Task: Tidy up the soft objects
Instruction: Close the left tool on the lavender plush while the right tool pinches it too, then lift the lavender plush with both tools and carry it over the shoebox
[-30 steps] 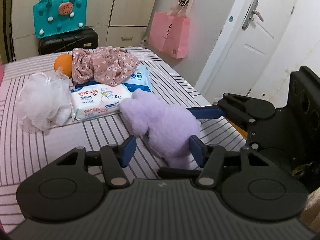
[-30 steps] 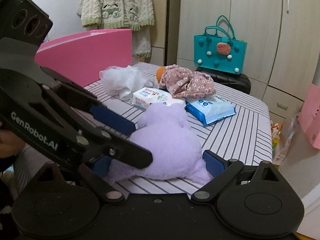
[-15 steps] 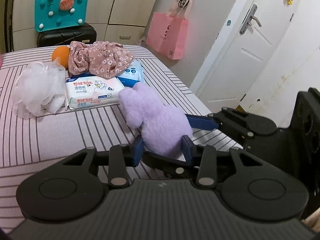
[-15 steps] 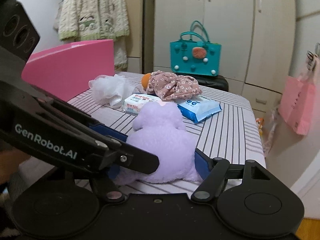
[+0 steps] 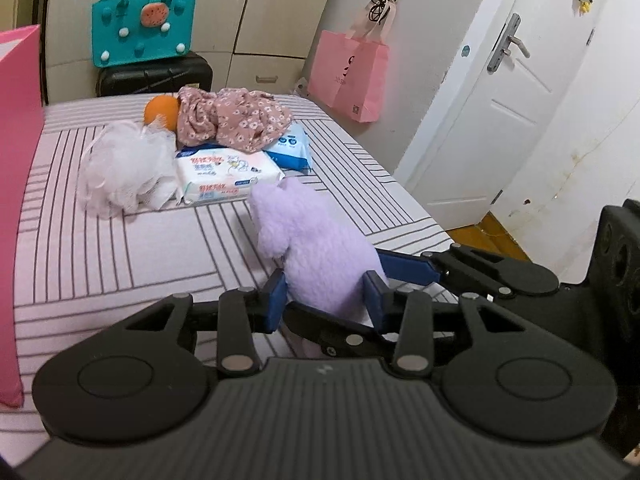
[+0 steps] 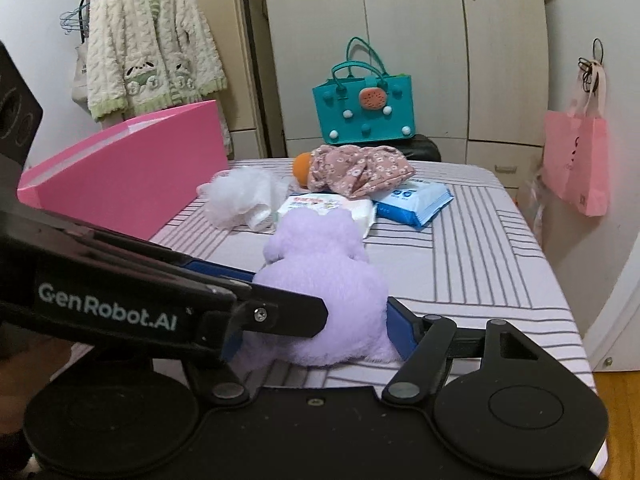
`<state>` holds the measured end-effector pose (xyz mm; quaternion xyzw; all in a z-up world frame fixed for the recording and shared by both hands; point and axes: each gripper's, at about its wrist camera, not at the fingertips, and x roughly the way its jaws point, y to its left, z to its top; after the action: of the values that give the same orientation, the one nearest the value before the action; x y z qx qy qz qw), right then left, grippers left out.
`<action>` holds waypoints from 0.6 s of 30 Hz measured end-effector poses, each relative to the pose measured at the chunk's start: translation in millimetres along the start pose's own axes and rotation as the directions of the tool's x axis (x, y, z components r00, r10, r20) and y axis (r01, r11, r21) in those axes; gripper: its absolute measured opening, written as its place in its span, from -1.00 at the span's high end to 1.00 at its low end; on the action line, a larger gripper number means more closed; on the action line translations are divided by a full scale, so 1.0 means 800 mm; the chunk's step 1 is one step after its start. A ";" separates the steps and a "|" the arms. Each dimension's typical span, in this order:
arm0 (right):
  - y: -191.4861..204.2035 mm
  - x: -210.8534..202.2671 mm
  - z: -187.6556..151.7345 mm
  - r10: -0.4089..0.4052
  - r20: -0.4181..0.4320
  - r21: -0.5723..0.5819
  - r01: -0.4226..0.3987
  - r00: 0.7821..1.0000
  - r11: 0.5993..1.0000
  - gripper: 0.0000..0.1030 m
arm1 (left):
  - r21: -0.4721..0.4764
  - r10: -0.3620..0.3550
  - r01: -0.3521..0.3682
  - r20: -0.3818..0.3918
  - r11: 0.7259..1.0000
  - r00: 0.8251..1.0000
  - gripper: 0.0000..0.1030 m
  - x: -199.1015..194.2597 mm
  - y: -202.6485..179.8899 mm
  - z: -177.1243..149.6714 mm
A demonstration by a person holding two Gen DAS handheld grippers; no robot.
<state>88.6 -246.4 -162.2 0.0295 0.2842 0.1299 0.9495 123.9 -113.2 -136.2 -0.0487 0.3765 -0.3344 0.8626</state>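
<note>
Both tools are on the purple plush toy (image 5: pixel 316 256), which lies on the striped bed (image 5: pixel 120 256) at its near edge, just in front of the wet-wipe packs (image 5: pixel 226 174). The left tool (image 5: pixel 326 294) is narrowed onto the toy's rear end, blue pads sunk into the fur. The right tool (image 6: pixel 316 332) has just been closing and now straddles the wider body, its pads pressed against both flanks. This looks like the pick-up step. Next comes a joint lift toward the pink box (image 6: pixel 132 168) on the left, presumably, keeping both grips level so the soft body doesn't sag or slip out.
</note>
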 end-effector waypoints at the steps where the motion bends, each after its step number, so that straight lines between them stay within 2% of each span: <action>1: 0.001 -0.001 0.001 0.010 -0.006 0.005 -0.010 1.000 1.000 -0.46 | -0.011 -0.006 0.006 -0.005 1.000 1.000 0.22 -0.002 0.002 -0.001; 12: 0.025 -0.017 0.004 0.074 -0.045 0.004 -0.074 0.996 0.997 -0.46 | -0.068 -0.027 0.023 -0.055 0.997 0.998 0.23 -0.034 0.015 -0.006; 18: 0.029 -0.029 0.009 0.158 -0.124 -0.021 -0.162 0.980 0.987 -0.47 | -0.141 -0.101 0.083 -0.126 0.987 0.987 0.23 -0.044 0.027 -0.013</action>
<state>68.3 -230.1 -140.9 0.0295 0.3361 0.2118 0.9172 111.0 -72.8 -129.3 -0.1020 0.4520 -0.3504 0.8140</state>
